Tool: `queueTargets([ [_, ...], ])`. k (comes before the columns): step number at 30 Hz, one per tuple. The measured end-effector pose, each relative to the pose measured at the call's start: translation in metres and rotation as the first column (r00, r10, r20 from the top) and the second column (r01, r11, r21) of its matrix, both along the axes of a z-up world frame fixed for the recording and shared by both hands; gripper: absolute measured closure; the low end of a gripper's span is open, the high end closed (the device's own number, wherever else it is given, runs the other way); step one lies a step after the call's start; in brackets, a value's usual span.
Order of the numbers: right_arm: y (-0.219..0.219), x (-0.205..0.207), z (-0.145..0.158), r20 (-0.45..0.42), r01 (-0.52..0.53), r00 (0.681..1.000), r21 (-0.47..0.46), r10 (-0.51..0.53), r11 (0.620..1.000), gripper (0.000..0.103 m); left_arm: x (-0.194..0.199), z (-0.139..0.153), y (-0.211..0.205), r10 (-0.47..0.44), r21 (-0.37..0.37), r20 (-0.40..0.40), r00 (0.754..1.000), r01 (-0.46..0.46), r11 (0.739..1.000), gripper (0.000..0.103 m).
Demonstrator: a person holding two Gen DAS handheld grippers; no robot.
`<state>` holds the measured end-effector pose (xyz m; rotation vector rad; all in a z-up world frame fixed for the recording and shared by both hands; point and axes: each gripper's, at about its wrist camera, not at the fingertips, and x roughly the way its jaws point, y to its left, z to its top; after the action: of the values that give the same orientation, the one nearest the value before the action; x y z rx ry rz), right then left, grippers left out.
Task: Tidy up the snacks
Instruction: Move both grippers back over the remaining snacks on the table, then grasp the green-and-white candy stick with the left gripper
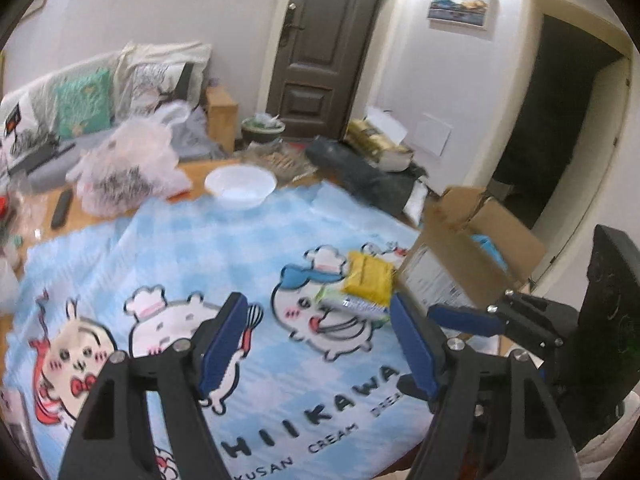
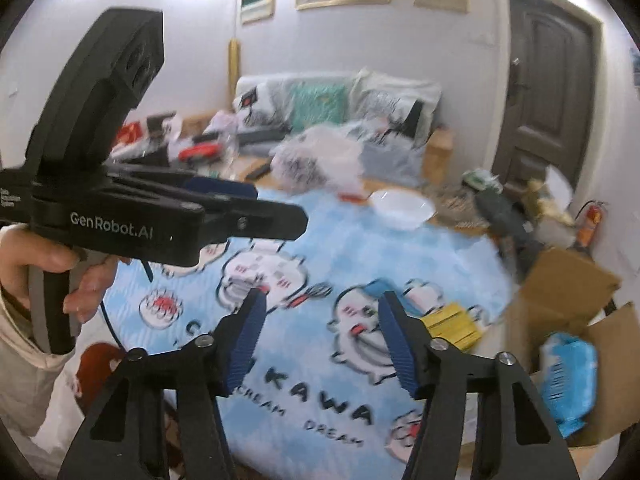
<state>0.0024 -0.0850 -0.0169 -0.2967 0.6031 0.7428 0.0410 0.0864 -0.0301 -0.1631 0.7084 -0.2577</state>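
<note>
A yellow snack packet (image 1: 368,276) lies on the blue cartoon cloth (image 1: 200,248), partly on a pale wrapped packet (image 1: 354,304), close to the table's right edge. My left gripper (image 1: 320,316) hovers just short of them, open, with nothing between its blue pads. In the right wrist view the yellow packet (image 2: 452,324) shows just right of my right gripper (image 2: 320,312), which is open and empty above the cloth. A hand (image 2: 60,264) holds the left gripper (image 2: 280,206) at the upper left.
An open cardboard box (image 2: 560,304) stands off the table's right edge with a blue packet (image 2: 568,384) inside. A white bowl (image 1: 240,184), a crumpled plastic bag (image 1: 124,168) and a dark remote (image 1: 62,208) sit at the far side. Sofa, door and floor clutter lie beyond.
</note>
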Motion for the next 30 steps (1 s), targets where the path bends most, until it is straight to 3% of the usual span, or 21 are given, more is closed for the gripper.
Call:
queueTargets([
  [5,0.013,0.016,-0.043,-0.098,0.034,0.994,-0.061,-0.040,0.998,0.053,0.010,-0.041,0.007,0.004,-0.056,-0.071,0.997,-0.008,0.998,0.033],
  [11,0.003,0.060,-0.092,-0.130,0.187,0.969,-0.171,-0.211,0.967,0.053,0.027,-0.075,0.005,-0.014,-0.094,-0.122,0.992,0.003,0.996,0.033],
  [20,-0.007,0.106,-0.115,-0.128,0.290,0.936,-0.242,-0.327,0.926,0.053,0.048,-0.091,0.003,-0.046,-0.122,-0.144,0.989,0.029,0.992,0.033],
  [30,-0.005,0.132,-0.127,-0.123,0.320,0.921,-0.299,-0.368,0.899,0.052,0.053,-0.094,0.011,-0.051,-0.138,-0.144,0.988,0.031,0.990,0.033],
])
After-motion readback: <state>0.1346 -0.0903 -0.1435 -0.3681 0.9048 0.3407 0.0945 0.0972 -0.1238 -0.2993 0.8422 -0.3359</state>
